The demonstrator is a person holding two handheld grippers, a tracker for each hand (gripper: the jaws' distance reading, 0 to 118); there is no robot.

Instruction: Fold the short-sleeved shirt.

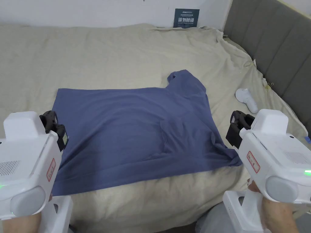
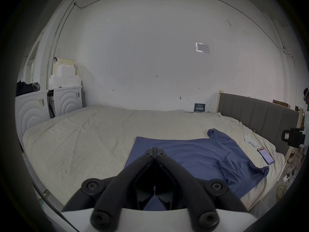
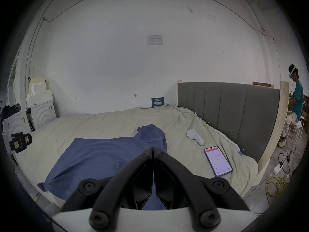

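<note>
A blue short-sleeved shirt (image 1: 133, 130) lies spread flat on the beige bed sheet (image 1: 106, 57), hem to the left, sleeves and collar to the right; one sleeve (image 1: 185, 80) points to the far side, the other (image 1: 227, 154) toward the near edge. My left gripper (image 1: 56, 127) hovers over the hem's left edge, jaws pressed together with nothing between them (image 2: 155, 149). My right gripper (image 1: 238, 127) hangs just right of the near sleeve, also shut and empty (image 3: 153, 149). The shirt (image 2: 192, 157) lies below and ahead of both grippers (image 3: 103, 152).
A white controller (image 1: 246, 99) and a phone (image 3: 217, 161) lie on the sheet right of the shirt. A grey padded headboard (image 1: 273, 39) bounds the right side. White cabinets (image 2: 50, 105) stand beyond the left end. A person (image 3: 296, 100) sits behind the headboard; cables (image 3: 274, 187) lie on the floor.
</note>
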